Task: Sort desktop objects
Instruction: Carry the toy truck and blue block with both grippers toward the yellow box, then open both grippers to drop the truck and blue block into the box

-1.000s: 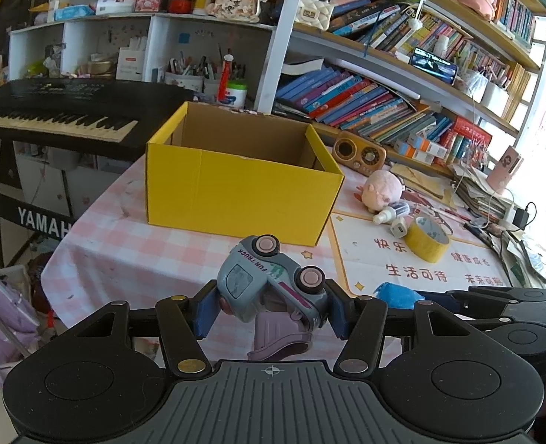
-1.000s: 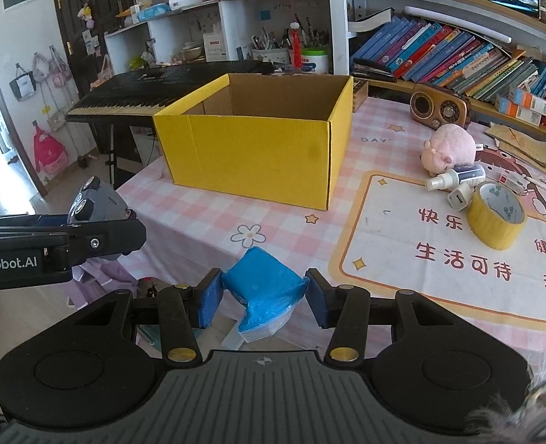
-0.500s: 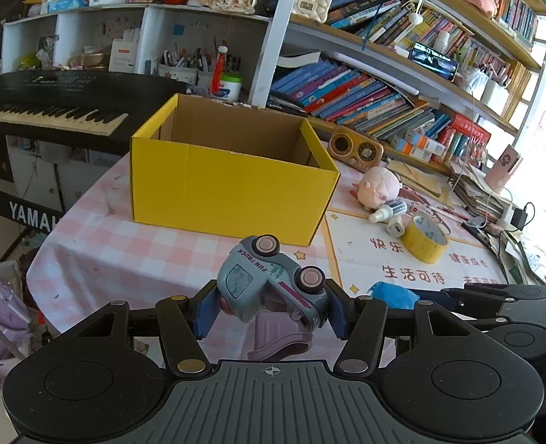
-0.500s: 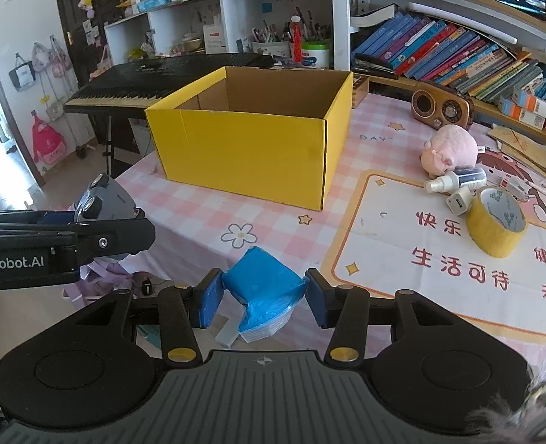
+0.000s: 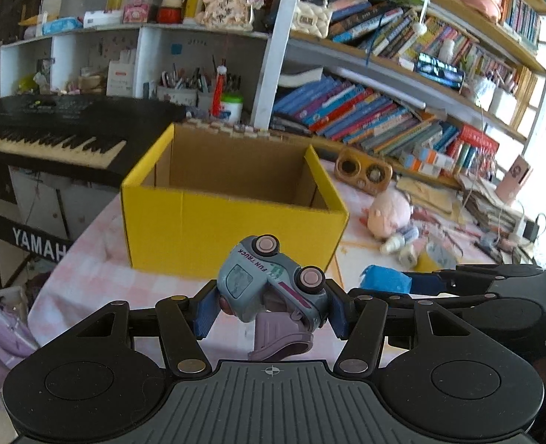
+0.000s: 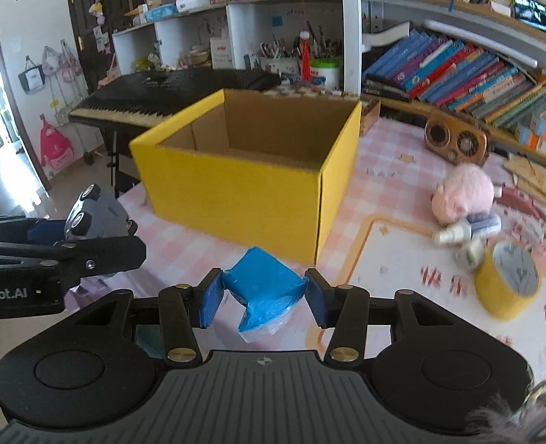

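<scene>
My left gripper (image 5: 271, 305) is shut on a grey toy truck (image 5: 269, 281) lying on its side, wheels up, held in the air in front of the open yellow cardboard box (image 5: 232, 229). My right gripper (image 6: 263, 296) is shut on a blue tissue pack (image 6: 263, 288), also held above the table's near edge before the box (image 6: 250, 192). The left gripper and truck (image 6: 95, 214) show at the left of the right wrist view. The blue pack (image 5: 384, 281) shows at the right of the left wrist view. The box looks empty inside.
On the pink checked tablecloth (image 6: 395, 185) right of the box lie a pink plush pig (image 6: 461, 196), small bottles (image 6: 465, 231), a yellow tape roll (image 6: 506, 281) and a wooden radio (image 6: 454, 140). A keyboard (image 5: 50, 137) stands left; bookshelves (image 5: 384, 111) stand behind.
Both grippers have moved forward and up toward the yellow box, which looks larger and nearer now. Each still holds its object.
</scene>
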Motion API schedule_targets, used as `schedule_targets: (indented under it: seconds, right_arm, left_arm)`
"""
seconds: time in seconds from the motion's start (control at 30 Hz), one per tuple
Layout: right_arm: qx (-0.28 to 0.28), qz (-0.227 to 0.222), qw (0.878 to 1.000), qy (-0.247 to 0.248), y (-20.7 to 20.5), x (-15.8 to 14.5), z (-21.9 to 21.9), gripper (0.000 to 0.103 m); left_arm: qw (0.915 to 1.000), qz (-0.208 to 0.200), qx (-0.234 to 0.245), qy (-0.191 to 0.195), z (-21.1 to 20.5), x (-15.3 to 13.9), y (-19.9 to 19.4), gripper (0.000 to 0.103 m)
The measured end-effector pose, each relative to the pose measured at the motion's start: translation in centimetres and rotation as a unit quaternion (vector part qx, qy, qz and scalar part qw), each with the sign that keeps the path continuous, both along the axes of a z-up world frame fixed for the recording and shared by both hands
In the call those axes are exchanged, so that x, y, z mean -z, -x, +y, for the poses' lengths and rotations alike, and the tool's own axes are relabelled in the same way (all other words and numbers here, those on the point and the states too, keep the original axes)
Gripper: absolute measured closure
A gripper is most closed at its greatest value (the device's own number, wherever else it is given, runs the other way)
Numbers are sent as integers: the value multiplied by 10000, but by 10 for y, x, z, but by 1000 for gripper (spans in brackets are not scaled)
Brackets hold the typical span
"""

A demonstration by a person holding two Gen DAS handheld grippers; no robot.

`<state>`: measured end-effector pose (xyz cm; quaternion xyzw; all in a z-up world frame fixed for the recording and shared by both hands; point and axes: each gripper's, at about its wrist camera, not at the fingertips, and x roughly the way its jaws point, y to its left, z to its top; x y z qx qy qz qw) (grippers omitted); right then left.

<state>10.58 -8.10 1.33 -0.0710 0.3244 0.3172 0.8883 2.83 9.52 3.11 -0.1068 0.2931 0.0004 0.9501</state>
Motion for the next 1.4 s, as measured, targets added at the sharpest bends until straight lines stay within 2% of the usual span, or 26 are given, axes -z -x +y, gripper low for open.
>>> schedule_targets:
  seconds: [0.33, 0.5, 0.6, 0.7, 0.9, 1.03, 1.13, 1.23, 1.4]
  right_arm:
    - [-404, -580, 9969, -338, -63, -47, 15, 58]
    - [-685, -784, 9938, -393, -99, -58, 27, 58]
    - [-845, -841, 9924, -299, -122, -55, 36, 58]
    - [-1016, -842, 9912, -92, -145, -47, 45, 58]
    - [-1496, -929, 9822, 661, -185, -21, 69, 58]
    - [-1944, -950, 9689, 1197, -206, -6, 86, 58]
    - [-2345, -880, 9535, 1673, -219, 8, 102, 58]
    - [-2762, -845, 9323, 2176, -226, 23, 117, 58]
    - [-3394, -877, 8914, 2873, -229, 47, 136, 57]
  left_arm:
    - [9980, -601, -90, -145, 10, -40, -50, 45]
    - [9965, -789, -250, -127, 16, -56, -76, 45]
    - [9970, -712, -313, -51, 23, -60, -99, 45]
    - [9975, -578, -353, -194, 28, -56, -125, 45]
    - [9989, -54, -282, -377, 35, -35, -178, 45]
    - [9973, 398, -188, -596, 36, -15, -212, 45]
    - [9934, 893, -35, -722, 36, 5, -238, 45]
    - [9867, 1395, 136, -828, 35, 24, -255, 45]
    - [9755, 1930, 348, -997, 34, 43, -269, 45]
